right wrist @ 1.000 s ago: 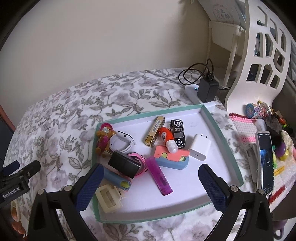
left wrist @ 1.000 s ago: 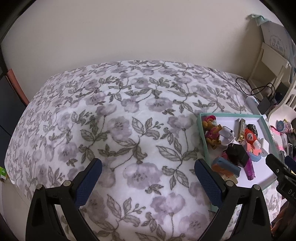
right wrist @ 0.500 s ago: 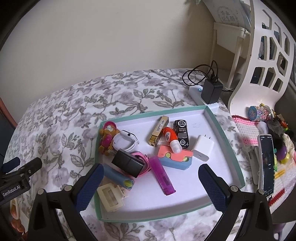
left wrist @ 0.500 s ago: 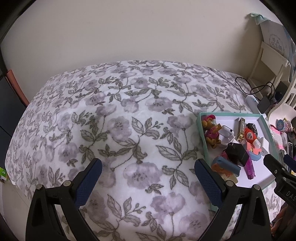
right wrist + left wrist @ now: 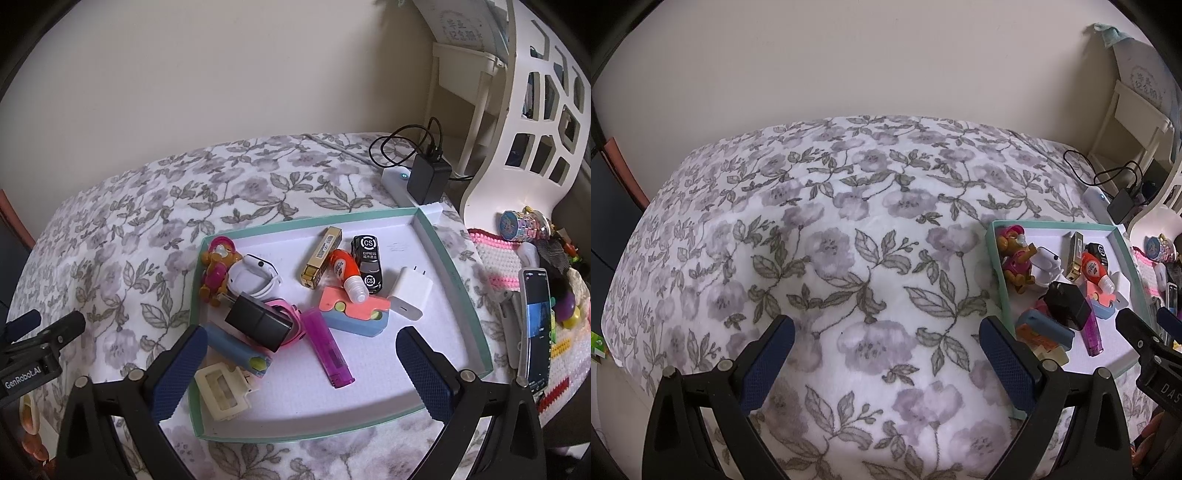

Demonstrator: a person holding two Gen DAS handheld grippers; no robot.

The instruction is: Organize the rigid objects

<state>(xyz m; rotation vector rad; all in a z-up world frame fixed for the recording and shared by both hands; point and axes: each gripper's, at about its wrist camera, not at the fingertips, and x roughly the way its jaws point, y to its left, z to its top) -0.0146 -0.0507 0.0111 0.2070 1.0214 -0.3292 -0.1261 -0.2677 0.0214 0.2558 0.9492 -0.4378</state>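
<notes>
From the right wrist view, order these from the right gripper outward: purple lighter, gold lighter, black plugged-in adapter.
From the right gripper:
1. Purple lighter, front of tray, between the fingers.
2. Gold lighter, toward the tray's back.
3. Black plugged-in adapter, beyond the tray's far right corner.

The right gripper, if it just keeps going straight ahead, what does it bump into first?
Probably the purple lighter, lying in the tray between the open fingers of the right gripper. Depth is hard to judge, so it might meet the tray floor beside it.

one tray (image 5: 458,280), two chargers (image 5: 258,321), one lighter (image 5: 328,350)
</notes>
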